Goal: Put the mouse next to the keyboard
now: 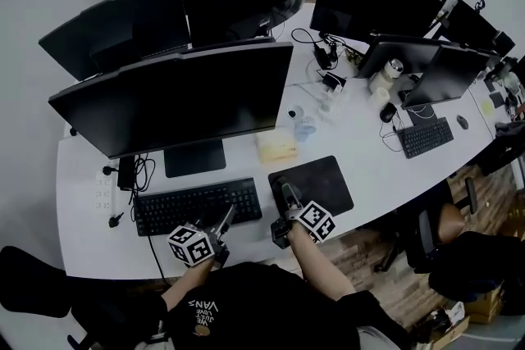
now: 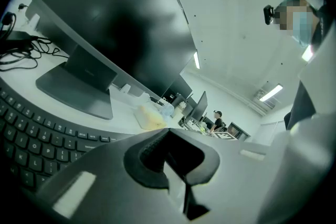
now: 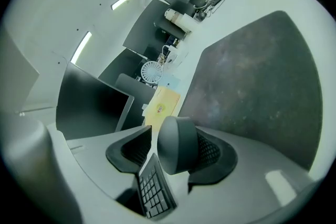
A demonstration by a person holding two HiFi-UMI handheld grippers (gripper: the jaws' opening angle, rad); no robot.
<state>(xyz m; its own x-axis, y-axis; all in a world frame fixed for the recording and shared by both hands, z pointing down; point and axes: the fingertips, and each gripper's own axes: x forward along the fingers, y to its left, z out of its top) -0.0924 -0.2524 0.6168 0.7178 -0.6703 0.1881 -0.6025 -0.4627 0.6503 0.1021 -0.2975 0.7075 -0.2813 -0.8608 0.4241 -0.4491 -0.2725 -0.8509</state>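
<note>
A dark grey mouse [image 3: 177,145] stands between the jaws of my right gripper [image 3: 176,132]. It rests against the right pad, and a gap shows at the left pad, so the jaws are open around it. In the head view the right gripper [image 1: 286,194] hovers over the left edge of the black mouse pad [image 1: 318,183], just right of the black keyboard [image 1: 197,206]. The keyboard's keys [image 3: 155,192] show through the gap below the mouse. My left gripper [image 1: 225,217] hangs over the keyboard's front right part. Its jaws are shut, and there is nothing in the left gripper [image 2: 168,131].
A large monitor [image 1: 180,98] stands behind the keyboard on the white desk [image 1: 90,242]. A yellow packet [image 1: 276,145] lies behind the mouse pad. Cables [image 1: 139,172] trail at the left. A second keyboard [image 1: 425,137] and more monitors stand further right.
</note>
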